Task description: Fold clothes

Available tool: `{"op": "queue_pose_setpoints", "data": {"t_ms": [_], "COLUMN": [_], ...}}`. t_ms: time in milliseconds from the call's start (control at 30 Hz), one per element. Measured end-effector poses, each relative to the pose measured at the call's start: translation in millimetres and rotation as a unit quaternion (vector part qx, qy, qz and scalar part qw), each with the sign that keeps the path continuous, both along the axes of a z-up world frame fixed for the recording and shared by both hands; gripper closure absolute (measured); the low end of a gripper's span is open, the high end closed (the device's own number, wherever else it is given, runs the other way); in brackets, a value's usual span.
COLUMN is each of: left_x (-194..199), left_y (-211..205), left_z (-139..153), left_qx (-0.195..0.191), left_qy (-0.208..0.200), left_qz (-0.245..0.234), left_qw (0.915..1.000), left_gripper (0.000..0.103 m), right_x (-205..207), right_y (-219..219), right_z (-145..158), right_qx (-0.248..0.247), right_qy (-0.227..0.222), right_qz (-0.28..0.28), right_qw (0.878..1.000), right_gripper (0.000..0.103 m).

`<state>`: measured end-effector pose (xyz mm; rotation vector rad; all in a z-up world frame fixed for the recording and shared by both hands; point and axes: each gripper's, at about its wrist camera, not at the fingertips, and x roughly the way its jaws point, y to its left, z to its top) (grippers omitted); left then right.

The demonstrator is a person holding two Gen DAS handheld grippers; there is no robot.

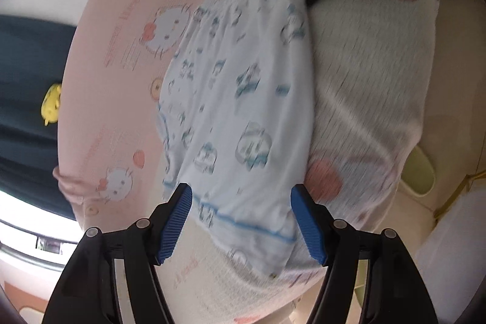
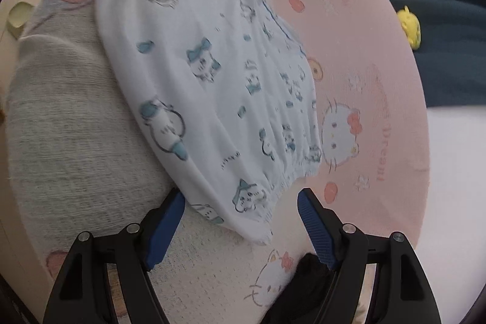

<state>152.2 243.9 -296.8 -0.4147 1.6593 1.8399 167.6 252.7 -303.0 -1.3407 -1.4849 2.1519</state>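
A: A pink cartoon-cat sheet (image 1: 115,56) covers the work surface, with a cream waffle-weave cloth (image 1: 370,75) laid over one side of it; a dark blue cover (image 1: 27,56) carrying a small yellow toy (image 1: 51,104) lies beyond the edge.

B: And the garment?

A: Small white shorts printed with blue cartoon figures (image 1: 240,111) lie flat across the seam between sheet and cloth. The left gripper (image 1: 241,222) hovers at the blue-trimmed leg hem, jaws spread wide, nothing between the pads. The right gripper (image 2: 241,222) hovers at the gathered waistband (image 2: 291,169), equally wide and empty.

B: Orientation?

A: The long axis appears to run from waistband to hem, gripper to gripper, with the waistband toward the right hand.

B: Risks?

A: Probably pinching the waffle cloth or sheet along with the shorts, since all three layers lie flush; lifting would then drag the bedding. Catching only the top layer of the hem could also leave the fold skewed.
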Motion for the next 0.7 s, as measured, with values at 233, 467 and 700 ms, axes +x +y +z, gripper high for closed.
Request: {"op": "queue_pose_setpoints", "data": {"t_ms": [233, 467, 700], "left_x": [9, 2, -11], "left_y": [28, 31, -20], "left_z": [-6, -22, -28], "left_qx": [0.02, -0.01, -0.052], "left_qy": [-0.02, 0.067, 0.084], "left_qz": [-0.013, -0.002, 0.024], "left_qw": [0.9995, 0.9977, 0.9949], "left_gripper": [0.037, 0.036, 0.036], "right_x": [-6, -10, 5], "right_y": [1, 15, 20], "right_z": [4, 0, -7], "right_qx": [-0.018, -0.011, 0.028], "right_qy": [0.005, 0.001, -0.003], "right_qz": [0.02, 0.012, 0.028], "right_qw": [1.0, 1.0, 0.999], "right_gripper": [0.027, 0.027, 0.027]}}
